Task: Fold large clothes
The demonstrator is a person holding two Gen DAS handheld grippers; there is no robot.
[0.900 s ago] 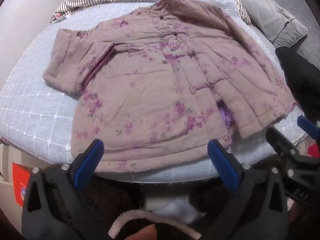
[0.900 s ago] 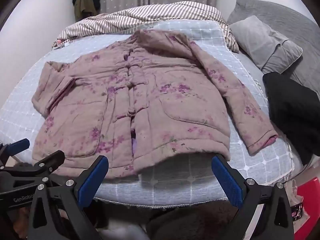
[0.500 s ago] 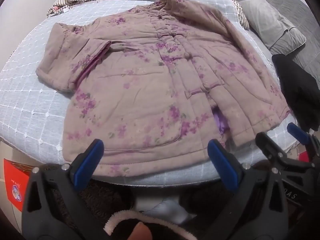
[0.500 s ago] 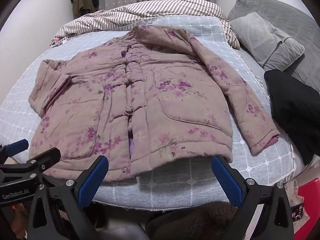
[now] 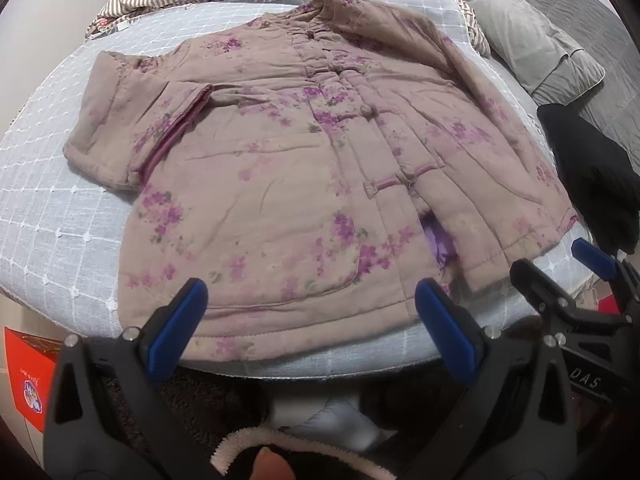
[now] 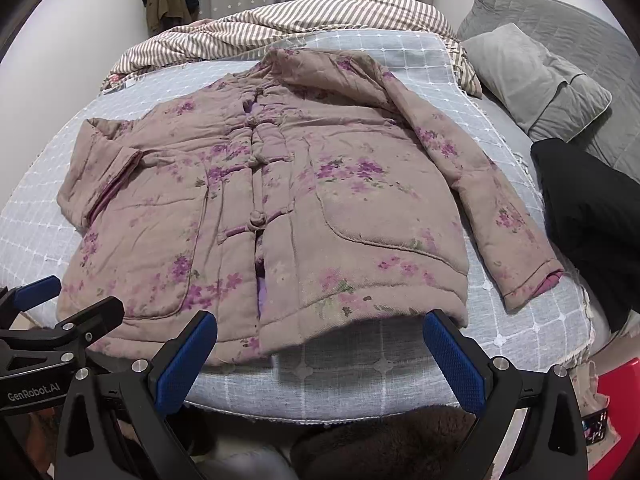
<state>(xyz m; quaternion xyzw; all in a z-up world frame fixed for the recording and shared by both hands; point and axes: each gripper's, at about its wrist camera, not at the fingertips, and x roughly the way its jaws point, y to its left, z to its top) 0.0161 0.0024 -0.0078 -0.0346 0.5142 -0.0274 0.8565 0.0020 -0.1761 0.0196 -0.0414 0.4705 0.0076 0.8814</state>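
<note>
A padded mauve jacket (image 5: 304, 168) with purple flowers and knot buttons lies face up on the bed, collar far, hem near the front edge. Its left sleeve (image 5: 132, 120) is folded in over the chest; its right sleeve (image 6: 480, 200) stretches out toward the near right. My left gripper (image 5: 312, 320) hovers wide open just above the left half of the hem, nothing between its blue pads. My right gripper (image 6: 320, 352) hovers open over the right half of the hem (image 6: 360, 312), also holding nothing. Each gripper shows at the edge of the other's view.
The bed has a pale blue checked cover (image 6: 400, 360). A striped blanket (image 6: 304, 20) is bunched at the far side, grey pillows (image 6: 540, 80) at the right. A black garment (image 6: 592, 220) lies by the right sleeve. A red box (image 5: 28, 380) stands low left.
Both grippers have moved forward and down toward the jacket's hem, so the jacket looks larger. Their jaws stay wide apart. The jacket has not moved.
</note>
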